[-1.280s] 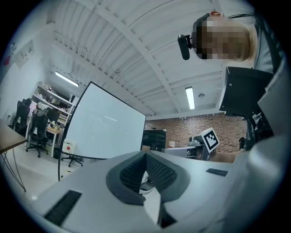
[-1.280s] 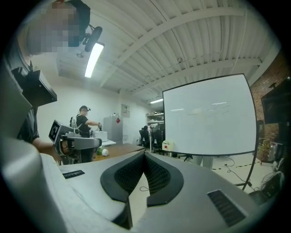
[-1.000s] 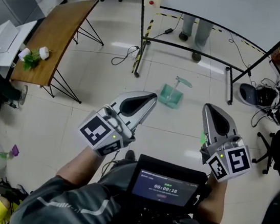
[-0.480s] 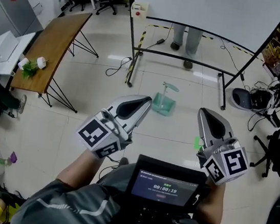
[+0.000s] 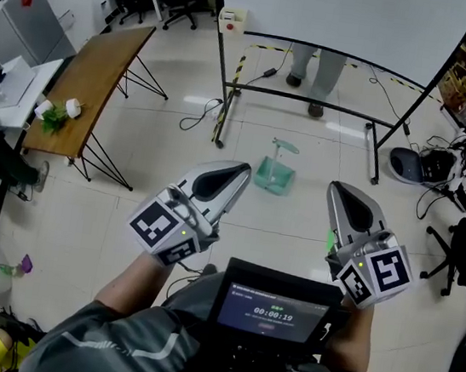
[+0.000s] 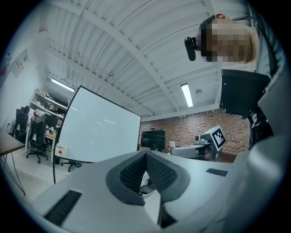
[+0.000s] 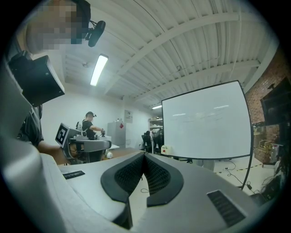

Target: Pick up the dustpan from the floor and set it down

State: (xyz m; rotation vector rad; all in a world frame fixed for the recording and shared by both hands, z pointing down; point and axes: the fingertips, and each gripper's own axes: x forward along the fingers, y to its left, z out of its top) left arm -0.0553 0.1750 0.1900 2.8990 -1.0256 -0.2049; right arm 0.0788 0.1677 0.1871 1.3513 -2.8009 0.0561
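A pale green dustpan [image 5: 275, 174] with a thin upright handle lies on the tiled floor, ahead of me and between my two hands in the head view. My left gripper [image 5: 239, 171] is held level above the floor, short of the dustpan and to its left, jaws together with nothing in them. My right gripper [image 5: 340, 192] hangs to the dustpan's right, also shut and empty. In the left gripper view the left gripper [image 6: 146, 154] has its pads meeting at the tips; the right gripper view shows the right gripper [image 7: 144, 157] the same. Neither gripper view shows the dustpan.
A whiteboard on a black wheeled frame [image 5: 314, 102] stands just beyond the dustpan, with a person's legs [image 5: 317, 68] behind it. A wooden table [image 5: 88, 83] is at the left, cables [image 5: 201, 108] trail on the floor, and office chairs and gear [image 5: 442, 167] crowd the right.
Both grippers and the camera advanced toward the dustpan and whiteboard between the earliest frame and half a second ago. Since then they have held nearly still. Both stay shut.
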